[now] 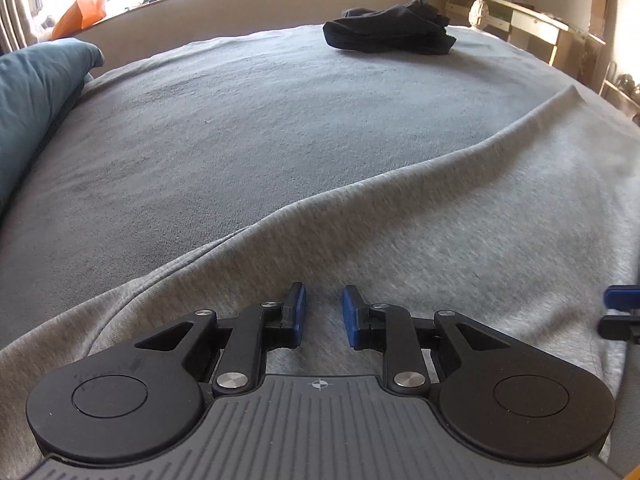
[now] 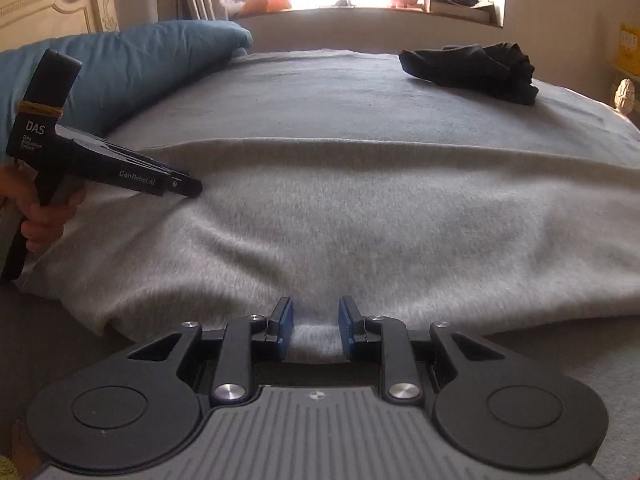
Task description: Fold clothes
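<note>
— Two claws on one grey garment (image 1: 420, 216)? In the left wrist view?

— The left claw (image 1: 322, 316) sits low centre, cloth bunched between its pads.

— And the right wrist view?

— The right claw (image 2: 316, 332) pinches the garment's near edge, low centre; the bed (image 2: 320, 92) lies beneath.

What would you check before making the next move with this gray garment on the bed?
1. Right tool gripping the gray garment: ok, the near hem looks bunched between its pads.
2. Left tool gripping it: cannot tell, cloth only shows in the gap.
3. Garment lying flat: not ok, a ridge runs across it.
4. Free blanket beyond: ok, bare up to the dark clothes.
5. Blue pillow apart from the garment: ok.
</note>
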Demonstrator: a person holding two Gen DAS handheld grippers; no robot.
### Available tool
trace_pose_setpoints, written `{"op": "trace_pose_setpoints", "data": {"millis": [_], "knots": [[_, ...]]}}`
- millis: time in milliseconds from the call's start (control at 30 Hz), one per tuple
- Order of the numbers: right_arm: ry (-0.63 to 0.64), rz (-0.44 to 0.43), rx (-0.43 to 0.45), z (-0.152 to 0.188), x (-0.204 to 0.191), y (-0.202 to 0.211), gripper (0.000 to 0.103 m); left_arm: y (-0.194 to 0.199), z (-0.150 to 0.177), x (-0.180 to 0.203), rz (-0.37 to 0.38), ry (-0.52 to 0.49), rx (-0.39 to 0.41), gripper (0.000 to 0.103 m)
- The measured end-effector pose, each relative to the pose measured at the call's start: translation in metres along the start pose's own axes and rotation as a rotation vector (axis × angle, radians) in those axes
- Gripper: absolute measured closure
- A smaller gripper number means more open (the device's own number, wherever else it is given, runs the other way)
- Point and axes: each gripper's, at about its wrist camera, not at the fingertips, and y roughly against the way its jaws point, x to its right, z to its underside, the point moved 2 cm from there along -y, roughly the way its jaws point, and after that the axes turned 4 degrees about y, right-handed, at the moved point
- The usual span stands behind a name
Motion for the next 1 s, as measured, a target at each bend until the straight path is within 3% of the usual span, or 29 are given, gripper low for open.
{"op": "trace_pose_setpoints", "data": {"millis": [100, 167, 233, 300, 367, 467, 633, 767, 833, 1000], "knots": [[0.037, 0.011, 0.029, -0.006, -0.009, 0.019, 0.077, 0.000, 0.002, 0.000, 0.004, -0.004, 0.006, 0.080], [0.065, -0.031, 0.092, -0.011, -0.020, 0.025, 0.077, -0.001, 0.003, 0.001, 0.001, -0.009, 0.009, 0.080], [0.087, -0.076, 0.103, -0.015, -0.032, 0.017, 0.077, -0.001, 0.002, 0.001, 0.000, -0.013, 0.009, 0.080], [0.111, -0.112, 0.048, -0.007, -0.044, 0.000, 0.077, -0.001, 0.002, 0.000, 0.004, -0.013, 0.007, 0.080], [0.143, -0.085, -0.006, 0.010, -0.047, -0.009, 0.077, -0.001, 0.002, 0.000, 0.008, -0.011, 0.006, 0.080], [0.140, -0.059, -0.039, 0.009, -0.042, 0.008, 0.077, -0.001, 0.002, -0.001, 0.013, -0.011, 0.009, 0.080], [0.089, -0.100, 0.100, -0.010, -0.047, 0.029, 0.077, -0.001, 0.004, -0.001, 0.012, -0.009, 0.018, 0.080], [0.127, -0.138, 0.048, -0.007, -0.071, 0.004, 0.077, -0.001, 0.002, -0.002, 0.018, -0.005, 0.012, 0.080], [0.172, -0.111, -0.018, 0.012, -0.080, -0.002, 0.077, -0.001, 0.002, -0.003, 0.026, -0.002, 0.012, 0.080], [0.165, -0.103, 0.007, 0.009, -0.075, 0.027, 0.077, -0.002, 0.003, -0.005, 0.035, 0.001, 0.019, 0.080]]}}
